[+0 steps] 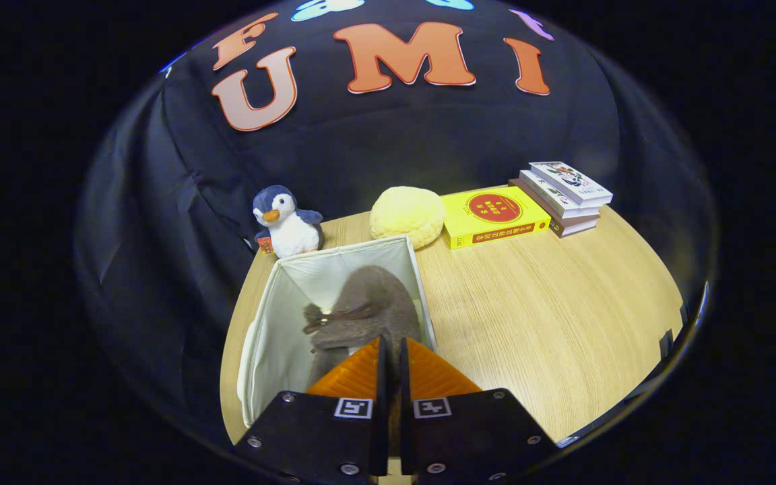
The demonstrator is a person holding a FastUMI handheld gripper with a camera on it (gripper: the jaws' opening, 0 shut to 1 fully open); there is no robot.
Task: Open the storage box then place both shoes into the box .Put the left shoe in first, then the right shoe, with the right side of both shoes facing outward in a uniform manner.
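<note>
An open white fabric storage box (279, 323) stands on the wooden table, just ahead of and below my fingers. A grey-brown fuzzy shoe (369, 304) with a dark lace sits inside the box, toe pointing away from me toward the far wall. My gripper (391, 347) is over the near side of the box. Its fingers stand almost together and pinch the shoe's near end in the thin gap between them. The part of the shoe under the fingers is hidden, and I cannot tell whether a second shoe lies beneath it.
Behind the box stand a plush penguin (287, 223) and a round yellow cushion (407, 214). A yellow book (492, 215) and a stack of books (566, 195) lie at the back right. Bare wooden tabletop (550, 310) stretches to the right of the box.
</note>
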